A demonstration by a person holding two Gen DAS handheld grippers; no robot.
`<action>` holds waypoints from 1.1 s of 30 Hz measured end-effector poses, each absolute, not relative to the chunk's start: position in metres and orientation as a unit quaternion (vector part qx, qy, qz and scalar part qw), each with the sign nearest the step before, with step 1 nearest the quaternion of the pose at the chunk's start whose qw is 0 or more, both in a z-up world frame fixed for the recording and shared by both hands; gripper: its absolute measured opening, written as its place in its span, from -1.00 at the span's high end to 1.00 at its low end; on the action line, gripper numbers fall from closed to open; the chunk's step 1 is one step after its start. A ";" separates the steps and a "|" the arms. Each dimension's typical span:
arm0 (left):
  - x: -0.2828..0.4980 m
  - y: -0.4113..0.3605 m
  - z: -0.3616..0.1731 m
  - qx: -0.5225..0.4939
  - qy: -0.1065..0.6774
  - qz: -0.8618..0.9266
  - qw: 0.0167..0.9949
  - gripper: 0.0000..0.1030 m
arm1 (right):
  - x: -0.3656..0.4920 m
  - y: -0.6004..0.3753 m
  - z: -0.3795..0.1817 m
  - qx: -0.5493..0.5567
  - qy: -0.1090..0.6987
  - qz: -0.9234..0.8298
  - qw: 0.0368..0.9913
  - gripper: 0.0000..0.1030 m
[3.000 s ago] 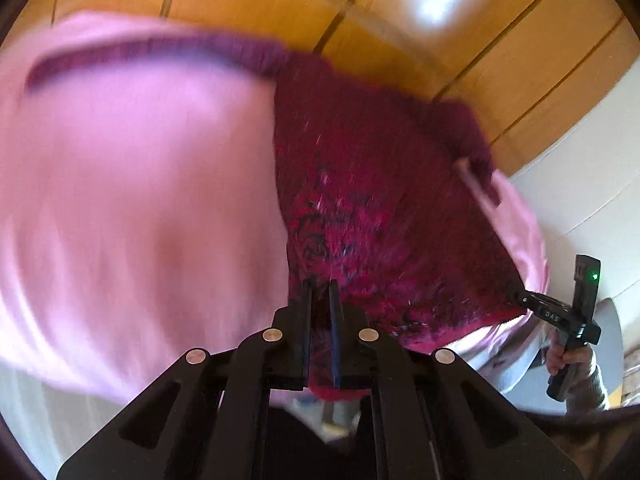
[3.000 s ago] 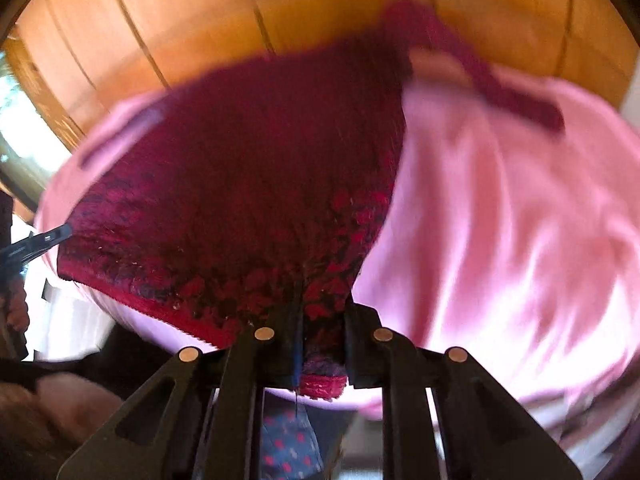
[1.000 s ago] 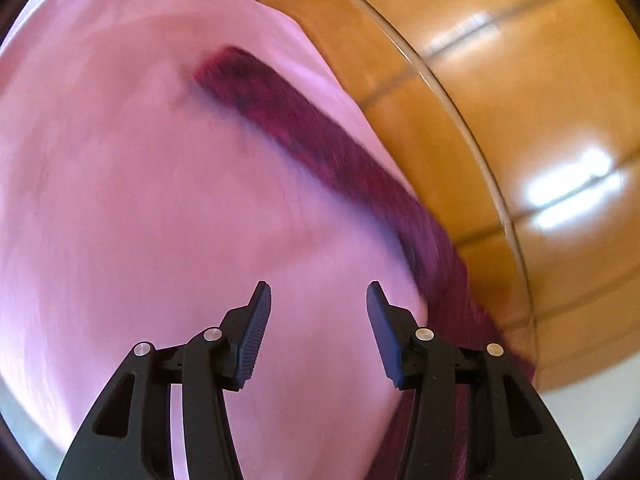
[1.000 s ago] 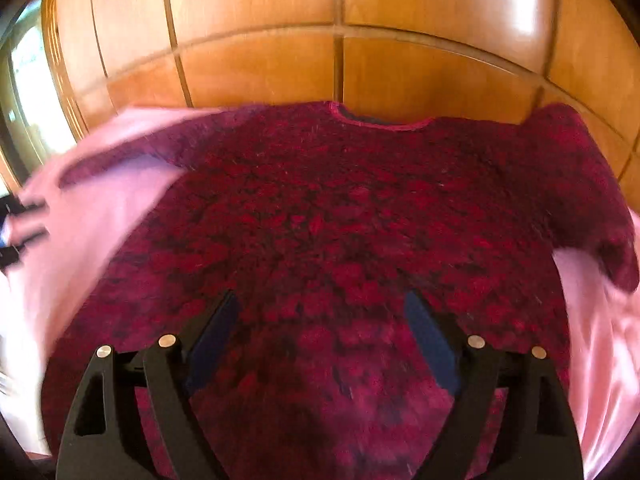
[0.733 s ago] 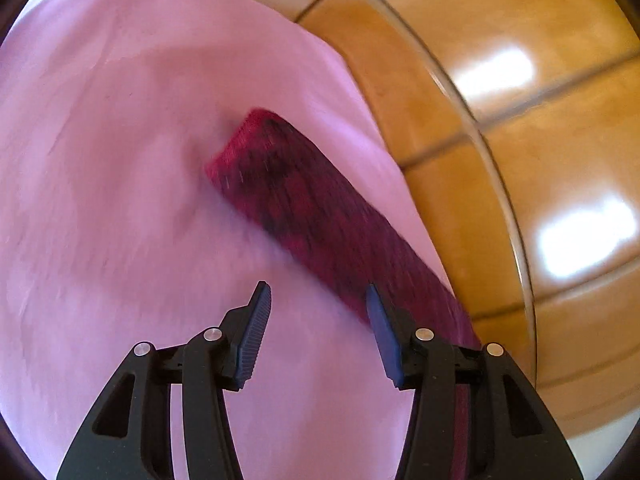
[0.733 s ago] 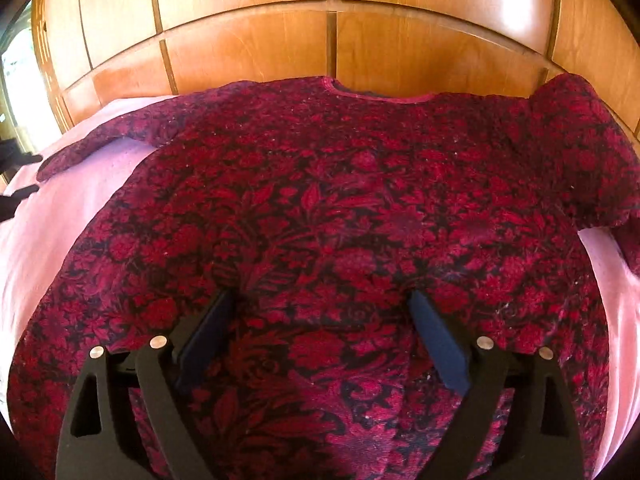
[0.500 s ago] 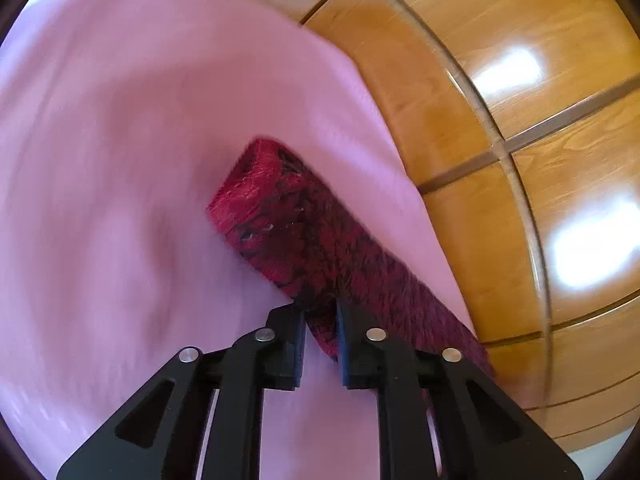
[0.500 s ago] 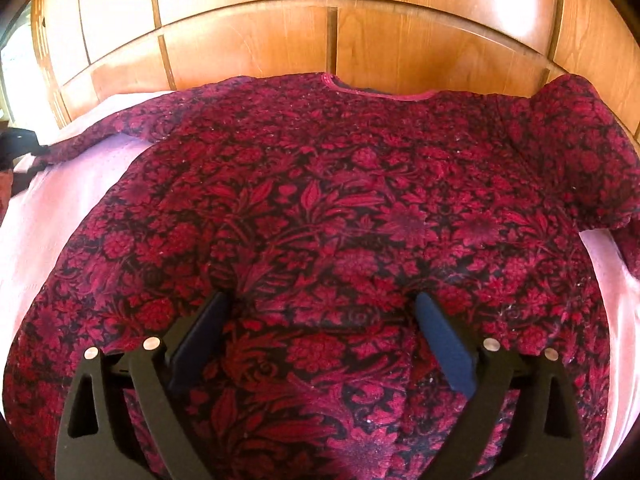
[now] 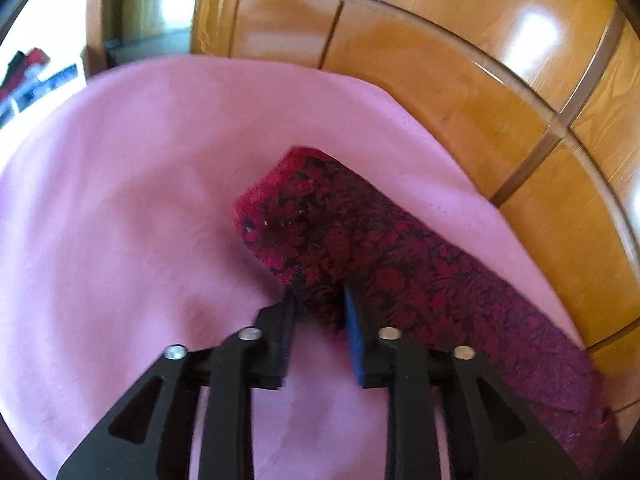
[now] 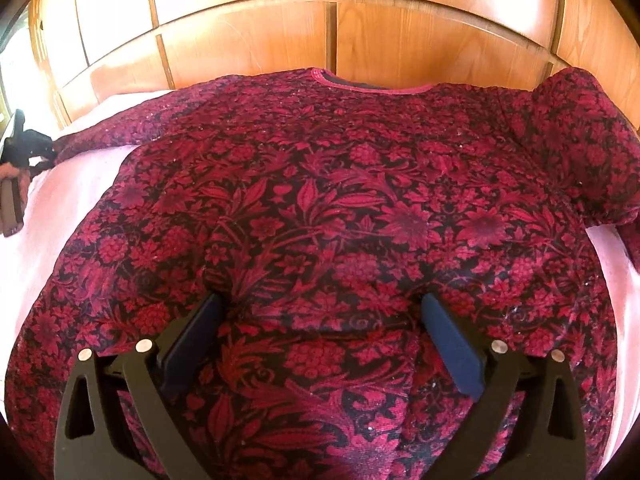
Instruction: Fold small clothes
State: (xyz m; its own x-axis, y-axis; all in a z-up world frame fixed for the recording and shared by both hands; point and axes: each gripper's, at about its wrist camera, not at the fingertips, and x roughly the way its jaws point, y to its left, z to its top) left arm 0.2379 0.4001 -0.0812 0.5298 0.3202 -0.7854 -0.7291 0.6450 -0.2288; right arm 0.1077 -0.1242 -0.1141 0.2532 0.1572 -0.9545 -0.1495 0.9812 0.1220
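A dark red floral sweater [image 10: 340, 216] lies flat, neck away from me, on a pink cloth [image 10: 72, 196]. In the left wrist view its left sleeve [image 9: 360, 248] stretches out over the pink cloth [image 9: 120, 200]. My left gripper [image 9: 318, 308] is shut on the sleeve's edge near the cuff. My right gripper [image 10: 320, 320] is open wide, its fingers resting on the sweater's lower body. The left gripper also shows in the right wrist view [image 10: 36, 148] at the sleeve end. The right sleeve [image 10: 576, 152] is bunched up.
Wooden panelled cupboard doors [image 10: 320, 24] stand right behind the cloth and also show in the left wrist view [image 9: 480, 80]. A bright doorway [image 9: 48, 40] opens at the far left.
Both grippers let go of the sweater's hem after laying it flat. My left gripper moved to the left sleeve and shut on its edge. My right gripper stays open over the body.
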 end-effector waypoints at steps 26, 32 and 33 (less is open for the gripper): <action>0.185 0.021 -0.088 -0.109 0.431 -0.115 0.888 -0.27 | 0.069 -0.418 -0.076 0.483 0.463 -0.054 0.741 -0.34; 0.183 0.017 -0.089 -0.102 0.424 -0.116 0.892 -0.35 | 0.061 -0.528 -0.109 0.566 0.391 -0.173 0.704 -0.34; 0.184 0.015 -0.090 -0.102 0.423 -0.118 0.893 -0.36 | 0.064 -0.537 -0.116 0.572 0.389 -0.181 0.699 -0.34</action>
